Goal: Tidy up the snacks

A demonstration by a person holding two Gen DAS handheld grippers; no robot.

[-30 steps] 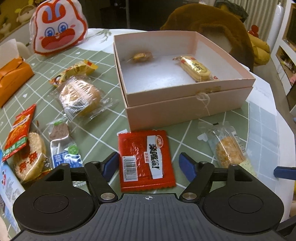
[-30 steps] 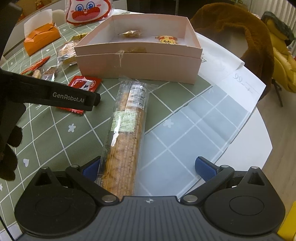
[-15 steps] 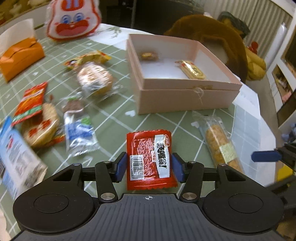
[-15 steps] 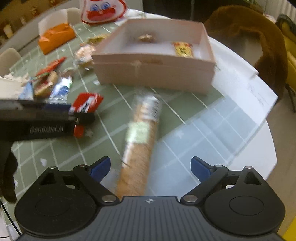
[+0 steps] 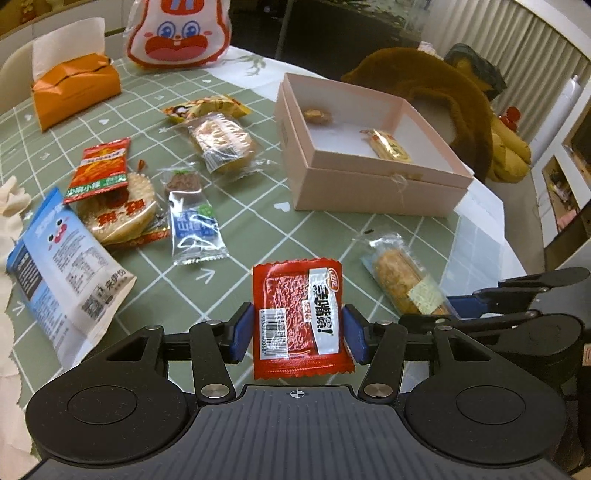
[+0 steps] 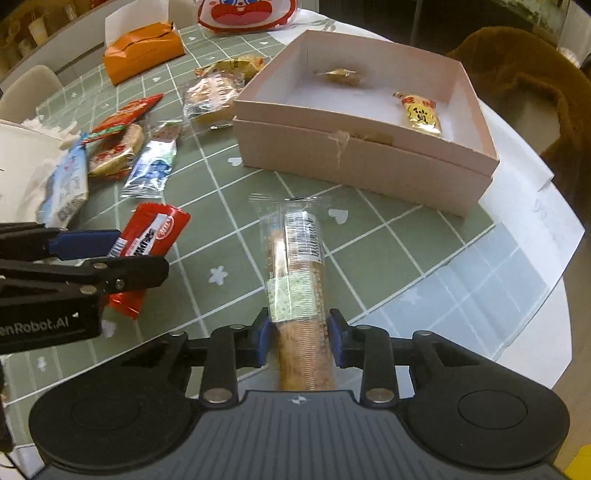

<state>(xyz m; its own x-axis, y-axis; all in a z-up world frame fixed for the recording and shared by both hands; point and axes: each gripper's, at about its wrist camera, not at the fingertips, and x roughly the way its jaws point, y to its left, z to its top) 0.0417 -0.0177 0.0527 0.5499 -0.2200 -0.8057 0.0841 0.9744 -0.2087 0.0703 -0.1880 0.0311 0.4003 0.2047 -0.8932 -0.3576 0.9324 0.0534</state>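
Note:
My left gripper (image 5: 295, 332) is shut on a red snack packet (image 5: 299, 314) and holds it above the green tablecloth. My right gripper (image 6: 298, 338) is shut on a long clear-wrapped biscuit pack (image 6: 297, 284), which also shows in the left wrist view (image 5: 406, 284). The red packet shows in the right wrist view (image 6: 147, 243) at the left. An open pink box (image 5: 306, 162) stands ahead and holds a small gold candy (image 5: 317, 115) and a yellow bar (image 5: 386, 144). The box in the right wrist view (image 6: 351, 162) lies straight ahead.
Several loose snacks lie left of the box: a wrapped cake (image 5: 225, 142), a blue-white stick (image 5: 194, 221), a round cracker (image 5: 118, 210), a blue bag (image 5: 62, 273). An orange tissue box (image 5: 74, 88) and a rabbit cushion (image 5: 177, 33) stand at the back. The table edge (image 6: 535, 295) is at the right.
Both grippers have closed: the left on the red packet, the right on the biscuit pack. Both have risen and pulled back from the box, lifting their packets.

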